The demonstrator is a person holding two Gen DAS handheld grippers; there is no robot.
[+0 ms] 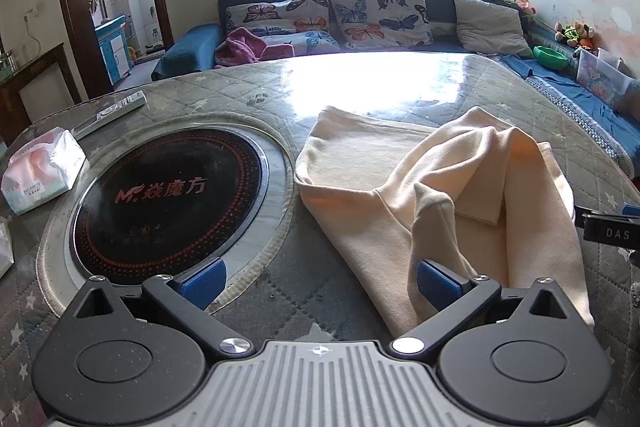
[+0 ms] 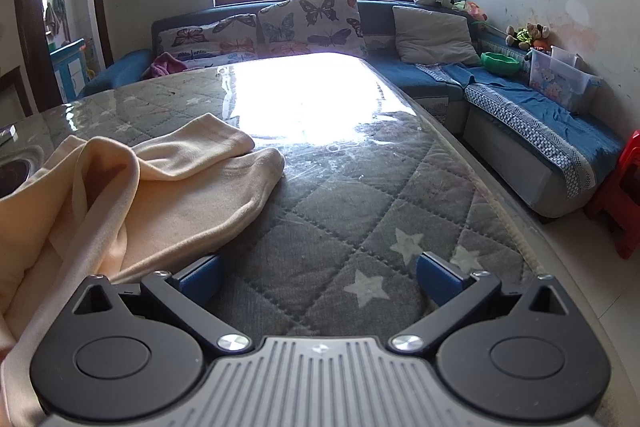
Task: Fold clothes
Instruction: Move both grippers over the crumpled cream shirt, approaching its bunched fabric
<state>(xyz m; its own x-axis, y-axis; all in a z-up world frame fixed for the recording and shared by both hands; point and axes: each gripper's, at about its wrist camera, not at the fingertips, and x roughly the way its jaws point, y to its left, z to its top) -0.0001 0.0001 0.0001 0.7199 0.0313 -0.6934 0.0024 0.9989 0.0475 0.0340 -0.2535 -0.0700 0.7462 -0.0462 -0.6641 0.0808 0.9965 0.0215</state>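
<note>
Left claw (image 1: 318, 283) agape beside rumpled garment (image 1: 420, 187)

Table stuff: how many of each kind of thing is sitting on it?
Cream garment: 1
Remote control: 1
Tissue pack: 1
Built-in cooktop: 1
Total: 4
</note>
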